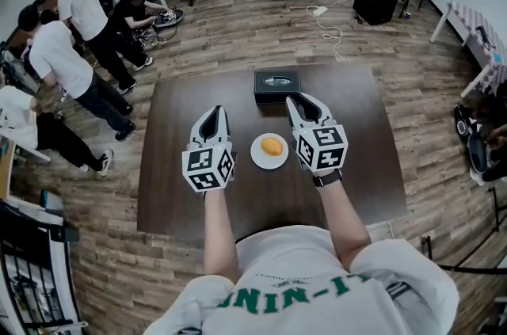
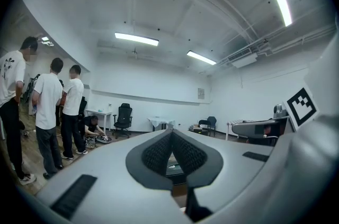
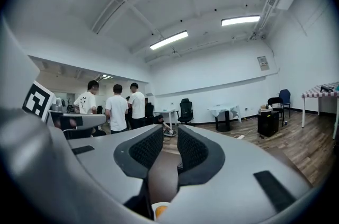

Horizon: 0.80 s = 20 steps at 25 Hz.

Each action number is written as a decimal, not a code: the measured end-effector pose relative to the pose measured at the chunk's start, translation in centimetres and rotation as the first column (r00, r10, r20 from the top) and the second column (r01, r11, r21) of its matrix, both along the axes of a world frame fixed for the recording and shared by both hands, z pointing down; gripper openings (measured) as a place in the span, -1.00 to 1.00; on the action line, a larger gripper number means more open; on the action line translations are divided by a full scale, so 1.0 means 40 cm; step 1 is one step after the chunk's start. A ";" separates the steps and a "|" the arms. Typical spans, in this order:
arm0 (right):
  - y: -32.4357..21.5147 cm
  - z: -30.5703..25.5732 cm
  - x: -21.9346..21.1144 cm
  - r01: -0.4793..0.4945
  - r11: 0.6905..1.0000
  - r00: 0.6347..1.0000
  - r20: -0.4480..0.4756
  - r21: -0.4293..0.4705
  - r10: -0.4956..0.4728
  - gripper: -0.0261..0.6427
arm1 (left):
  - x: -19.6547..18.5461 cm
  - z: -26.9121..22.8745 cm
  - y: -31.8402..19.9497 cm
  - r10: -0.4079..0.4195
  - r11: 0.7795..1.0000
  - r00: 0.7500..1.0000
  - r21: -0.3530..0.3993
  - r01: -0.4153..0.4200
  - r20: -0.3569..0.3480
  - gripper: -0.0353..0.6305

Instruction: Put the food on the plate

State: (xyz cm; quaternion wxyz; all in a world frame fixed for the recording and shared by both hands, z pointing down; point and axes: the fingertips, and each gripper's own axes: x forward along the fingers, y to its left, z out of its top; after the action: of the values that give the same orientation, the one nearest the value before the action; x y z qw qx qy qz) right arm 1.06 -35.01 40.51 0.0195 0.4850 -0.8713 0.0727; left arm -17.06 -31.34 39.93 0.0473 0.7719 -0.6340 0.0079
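Food (image 1: 272, 145): round and orange, no clear long axis; it already sits on the white plate (image 1: 257, 160), mid-table.
Direction: left of the right gripper (image 1: 303, 99) and nearer than its tips; this gripper seems closer.
Right fingers: narrow gap, holding nothing.
Left gripper (image 1: 213, 112): tips together, holding nothing.

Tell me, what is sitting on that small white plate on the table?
One round orange-yellow piece of food lies in the middle of the plate. The part beneath it is covered; only the white rim shows.
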 end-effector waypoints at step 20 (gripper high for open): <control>0.022 -0.040 0.014 -0.069 0.997 0.996 -0.059 0.046 0.071 -0.87 | -0.020 -0.027 0.021 -0.009 1.000 1.000 0.015 0.009 0.021 -0.85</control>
State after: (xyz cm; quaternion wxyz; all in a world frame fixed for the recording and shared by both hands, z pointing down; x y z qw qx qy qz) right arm 1.60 -34.12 38.92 0.0328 0.5175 -0.8541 0.0394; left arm -17.88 -30.49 38.86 0.0348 0.7693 -0.6379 0.0112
